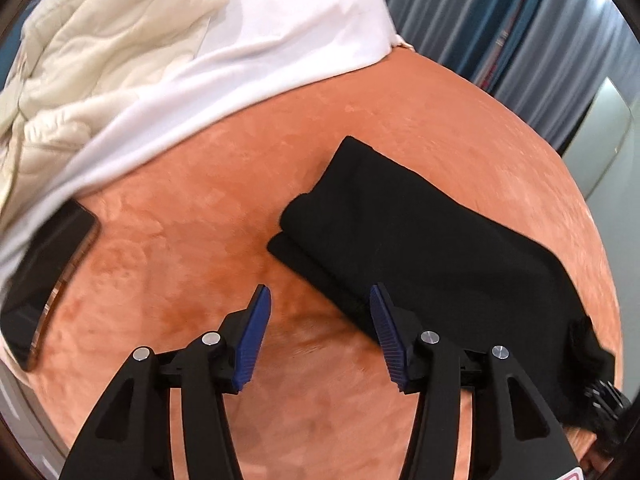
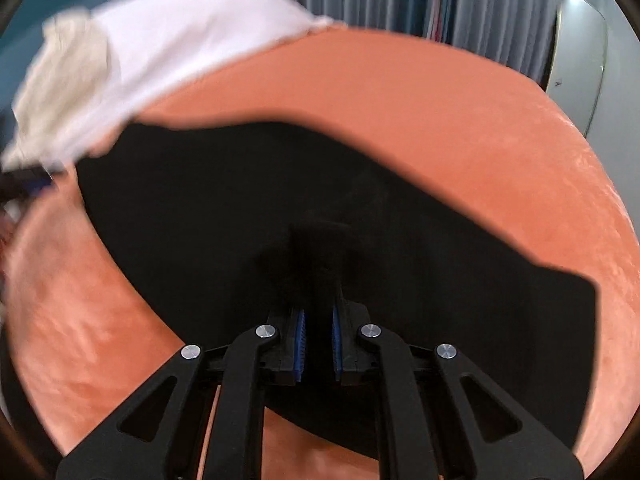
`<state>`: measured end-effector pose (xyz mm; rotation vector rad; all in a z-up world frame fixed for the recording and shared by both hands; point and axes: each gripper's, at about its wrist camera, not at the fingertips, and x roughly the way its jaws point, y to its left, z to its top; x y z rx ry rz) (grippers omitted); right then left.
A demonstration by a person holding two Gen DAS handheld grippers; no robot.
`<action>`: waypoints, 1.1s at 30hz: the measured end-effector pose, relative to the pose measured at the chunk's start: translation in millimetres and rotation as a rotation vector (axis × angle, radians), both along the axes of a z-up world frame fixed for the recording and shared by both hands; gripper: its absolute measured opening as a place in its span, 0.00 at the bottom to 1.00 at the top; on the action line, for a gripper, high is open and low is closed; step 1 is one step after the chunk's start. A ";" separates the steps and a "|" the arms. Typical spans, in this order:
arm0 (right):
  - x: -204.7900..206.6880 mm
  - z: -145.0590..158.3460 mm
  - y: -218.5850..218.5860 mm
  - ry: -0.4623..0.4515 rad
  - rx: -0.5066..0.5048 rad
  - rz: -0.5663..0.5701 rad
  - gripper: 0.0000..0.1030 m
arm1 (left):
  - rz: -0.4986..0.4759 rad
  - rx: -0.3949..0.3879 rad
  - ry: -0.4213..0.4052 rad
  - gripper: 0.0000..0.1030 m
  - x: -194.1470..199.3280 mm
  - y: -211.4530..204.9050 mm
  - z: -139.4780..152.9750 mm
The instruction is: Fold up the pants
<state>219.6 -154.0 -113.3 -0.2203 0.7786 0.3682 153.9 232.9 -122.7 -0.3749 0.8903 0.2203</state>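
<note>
The right tongs [image 2: 319, 336] are pinched tight on a bunched fold of the black pants [image 2: 248, 216], the blue pads [image 2: 300, 334] pressed against the cloth from both sides. The left tongs [image 1: 320, 320] stand wide apart with nothing between them, hovering over the orange bed cover [image 1: 192, 208] just beside the near edge of the pants [image 1: 420, 248]. The pants lie folded in layers on the bed, stretching away to the right. Farther left, a dark phone [image 1: 44, 280] rests on the cover, touching a white sheet [image 1: 224, 72]. A cream quilt [image 1: 100, 40] is heaped beyond that. Grey-blue curtains [image 1: 500, 20] hang behind the bed.
</note>
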 end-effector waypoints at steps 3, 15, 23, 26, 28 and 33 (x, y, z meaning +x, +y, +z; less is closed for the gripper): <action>-8.7 -11.5 3.1 -0.039 -0.014 -0.010 0.13 | -0.041 0.063 -0.020 0.61 -10.7 -3.1 3.8; -39.3 12.5 -16.7 -0.044 0.112 -0.031 0.66 | -0.035 -0.127 -0.027 0.85 12.1 10.7 -21.2; -7.8 -3.6 30.5 -0.050 -0.062 0.006 0.20 | -0.025 -0.108 -0.043 0.85 11.0 20.2 -16.1; -3.9 13.3 38.1 -0.075 -0.039 -0.022 0.18 | -0.008 -0.112 -0.044 0.85 15.7 27.3 -15.4; -2.1 23.3 45.7 -0.081 0.009 -0.014 0.18 | 0.008 -0.143 -0.044 0.85 19.3 33.4 -18.7; 5.2 4.7 46.5 -0.010 0.058 -0.035 0.38 | 0.050 -0.286 0.029 0.85 47.5 42.8 -45.2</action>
